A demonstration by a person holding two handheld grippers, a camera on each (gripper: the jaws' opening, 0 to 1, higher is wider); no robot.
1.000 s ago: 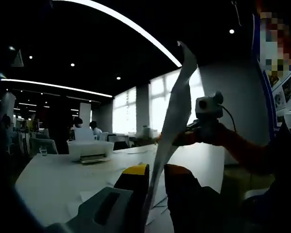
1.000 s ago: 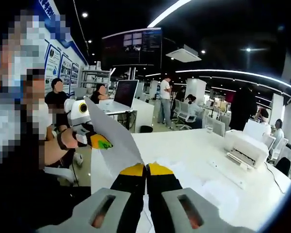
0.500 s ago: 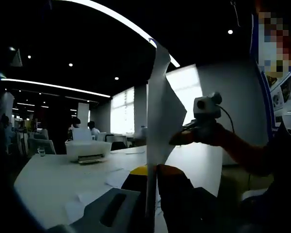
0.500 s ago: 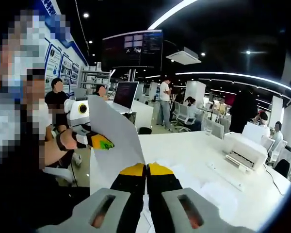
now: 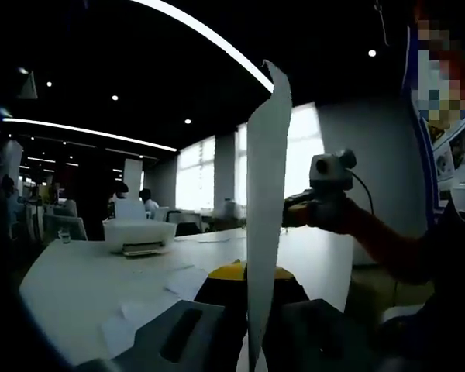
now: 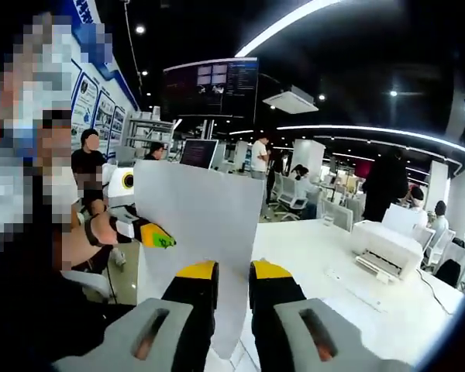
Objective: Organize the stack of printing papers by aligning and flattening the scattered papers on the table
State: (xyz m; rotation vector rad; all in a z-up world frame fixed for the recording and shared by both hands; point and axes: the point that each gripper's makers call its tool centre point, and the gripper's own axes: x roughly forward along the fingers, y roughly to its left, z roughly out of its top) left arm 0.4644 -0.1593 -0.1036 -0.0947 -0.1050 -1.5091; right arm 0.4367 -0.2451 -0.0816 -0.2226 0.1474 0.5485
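I am in a large dim office with bright windows, and under me is a long white table with a white printer on it, far from my hands. The sheet of paper is lifted up from the table and stands upright between my two grippers. My right gripper has the sheet in the small gap of its jaws; I cannot tell if they press it. My left gripper holds the same sheet edge-on, clenched on its lower part I think. More loose papers lie flat on the table, near my left gripper.

The risk I see: the sheet is thin and tall, so it can bend, or slip out on the right side. The table has much open surface toward the printer.
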